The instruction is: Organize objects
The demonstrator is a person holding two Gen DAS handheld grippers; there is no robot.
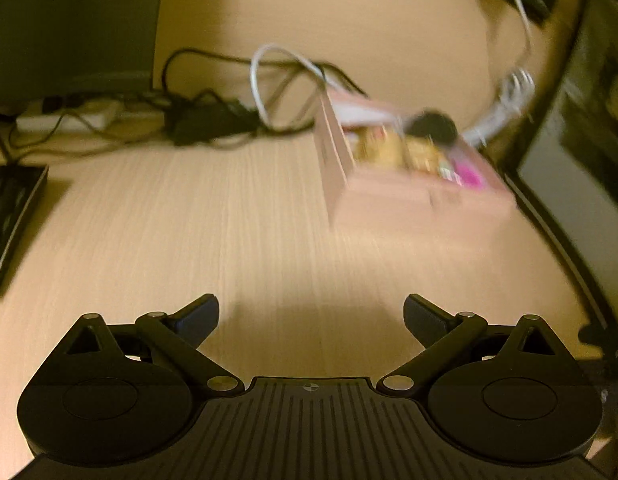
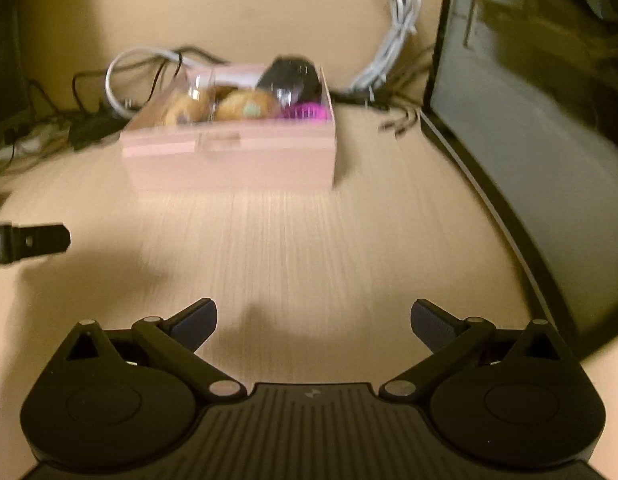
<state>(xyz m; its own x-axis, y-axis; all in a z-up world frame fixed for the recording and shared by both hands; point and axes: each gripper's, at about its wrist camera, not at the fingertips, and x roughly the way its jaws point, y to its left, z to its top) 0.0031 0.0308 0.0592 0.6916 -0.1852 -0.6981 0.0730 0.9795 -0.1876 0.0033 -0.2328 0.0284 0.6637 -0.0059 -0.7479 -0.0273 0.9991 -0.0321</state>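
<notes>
A pink open box point(image 2: 233, 154) stands on the light wooden desk, also in the left wrist view point(image 1: 421, 200). It holds a black rounded object point(image 2: 291, 76), two brown round items point(image 2: 245, 106), a clear wrapped piece and a magenta item point(image 2: 307, 112). My left gripper point(image 1: 311, 316) is open and empty, hovering over bare desk short of the box. My right gripper point(image 2: 313, 320) is open and empty, facing the box front from a distance. A finger of the left gripper point(image 2: 33, 240) shows at the left edge of the right wrist view. Both views are blurred.
A black computer case point(image 2: 529, 120) stands to the right of the box. A tangle of black and white cables point(image 1: 213, 116) and a power strip point(image 1: 65, 120) lie at the back by the wall. A dark flat device point(image 1: 13, 216) lies at the left.
</notes>
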